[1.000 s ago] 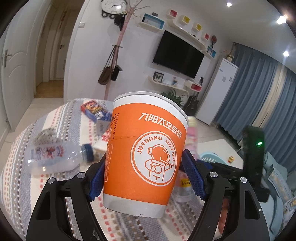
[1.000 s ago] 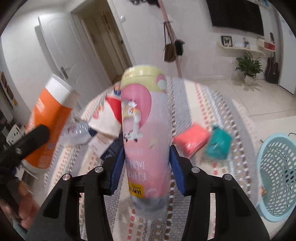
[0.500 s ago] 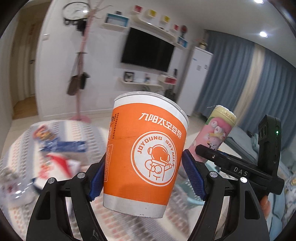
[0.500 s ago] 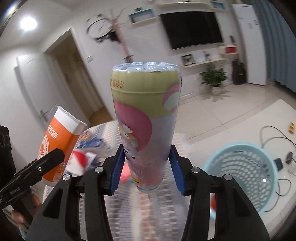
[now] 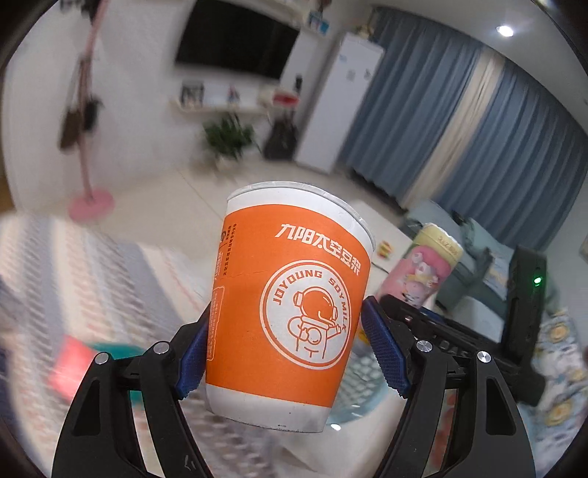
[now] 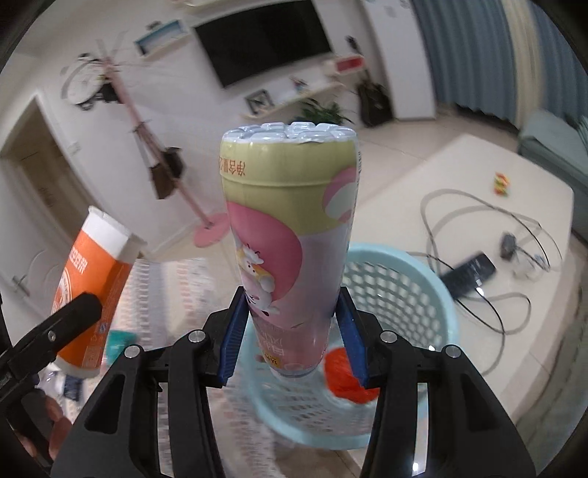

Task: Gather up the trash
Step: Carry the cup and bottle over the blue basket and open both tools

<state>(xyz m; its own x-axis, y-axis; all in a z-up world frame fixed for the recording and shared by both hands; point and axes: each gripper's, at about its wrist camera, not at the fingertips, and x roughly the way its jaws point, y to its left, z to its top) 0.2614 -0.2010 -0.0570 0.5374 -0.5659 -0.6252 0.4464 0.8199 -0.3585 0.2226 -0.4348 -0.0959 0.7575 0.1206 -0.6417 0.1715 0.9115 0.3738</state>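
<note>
Basket [image 6: 422, 294] holds what looks like red-orange trash [image 6: 345, 375], blurred.

Even indoor light fills both views; a ceiling spotlight [image 5: 505, 31] glows above and right of the left tongs [image 5: 290, 347]. The room behind both tongs is smeared by motion blur, while the held orange paper cup [image 5: 290, 305] and pink bottle [image 6: 290, 235] stay sharp. Fisheye bending curves the dark-vignetted edges.

Wall television [image 6: 262, 38], pink coat stand [image 6: 147, 147] (bags hanging), blue curtains [image 5: 477, 128], cables [image 6: 477, 239].
</note>
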